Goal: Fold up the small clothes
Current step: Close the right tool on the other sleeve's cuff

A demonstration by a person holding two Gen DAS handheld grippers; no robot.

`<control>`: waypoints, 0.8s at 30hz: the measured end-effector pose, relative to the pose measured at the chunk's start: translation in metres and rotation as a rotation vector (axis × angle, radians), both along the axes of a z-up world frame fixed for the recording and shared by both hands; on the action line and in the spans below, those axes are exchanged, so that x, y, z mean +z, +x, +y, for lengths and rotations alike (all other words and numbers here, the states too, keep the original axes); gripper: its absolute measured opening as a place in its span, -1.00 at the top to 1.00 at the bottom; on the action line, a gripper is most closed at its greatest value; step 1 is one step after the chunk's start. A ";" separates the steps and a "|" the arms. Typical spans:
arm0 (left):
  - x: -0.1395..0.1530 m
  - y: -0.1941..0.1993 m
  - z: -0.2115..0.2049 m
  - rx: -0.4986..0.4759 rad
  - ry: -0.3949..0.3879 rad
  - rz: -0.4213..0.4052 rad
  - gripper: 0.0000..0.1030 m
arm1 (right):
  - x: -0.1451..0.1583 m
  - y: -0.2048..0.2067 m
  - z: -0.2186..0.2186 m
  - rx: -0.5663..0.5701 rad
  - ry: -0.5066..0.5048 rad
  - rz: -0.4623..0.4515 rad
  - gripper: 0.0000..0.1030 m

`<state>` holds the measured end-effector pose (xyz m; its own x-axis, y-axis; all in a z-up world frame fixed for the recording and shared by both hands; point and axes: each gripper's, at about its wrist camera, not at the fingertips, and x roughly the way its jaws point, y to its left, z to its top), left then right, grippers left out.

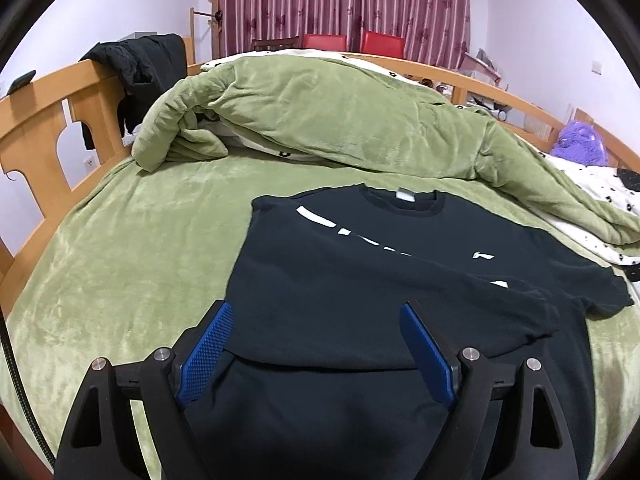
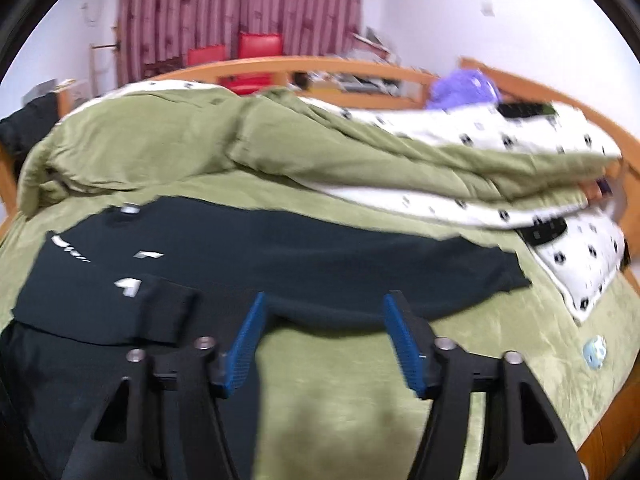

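2 tools [image 1: 316, 308] [image 2: 324, 300], 1 black shirt [image 1: 360, 264]

A home bedroom: wooden-railed bed [image 1: 48, 100], rumpled green quilt [image 1: 320, 120], maroon flowered curtains [image 1: 344, 4].

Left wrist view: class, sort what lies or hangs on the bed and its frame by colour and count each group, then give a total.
Black: 2, the T-shirt and the garment draped over the headboard
Green: 1, the heaped quilt
Purple: 1, the fluffy thing
Total: 4
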<state>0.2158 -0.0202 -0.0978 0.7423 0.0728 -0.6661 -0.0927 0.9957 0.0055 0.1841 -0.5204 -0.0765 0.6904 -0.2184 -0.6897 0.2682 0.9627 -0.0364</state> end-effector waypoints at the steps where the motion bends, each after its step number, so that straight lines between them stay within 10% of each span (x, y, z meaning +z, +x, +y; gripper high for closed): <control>1: -0.002 0.002 0.001 0.006 0.002 0.001 -0.65 | -0.008 0.002 -0.012 -0.011 0.015 0.016 0.02; 22: -0.052 0.044 0.015 0.108 0.135 0.055 -0.65 | -0.140 0.068 -0.166 -0.269 0.296 0.055 -0.02; 24: -0.054 0.046 0.015 0.111 0.138 0.061 -0.65 | -0.139 0.073 -0.168 -0.296 0.265 0.037 0.49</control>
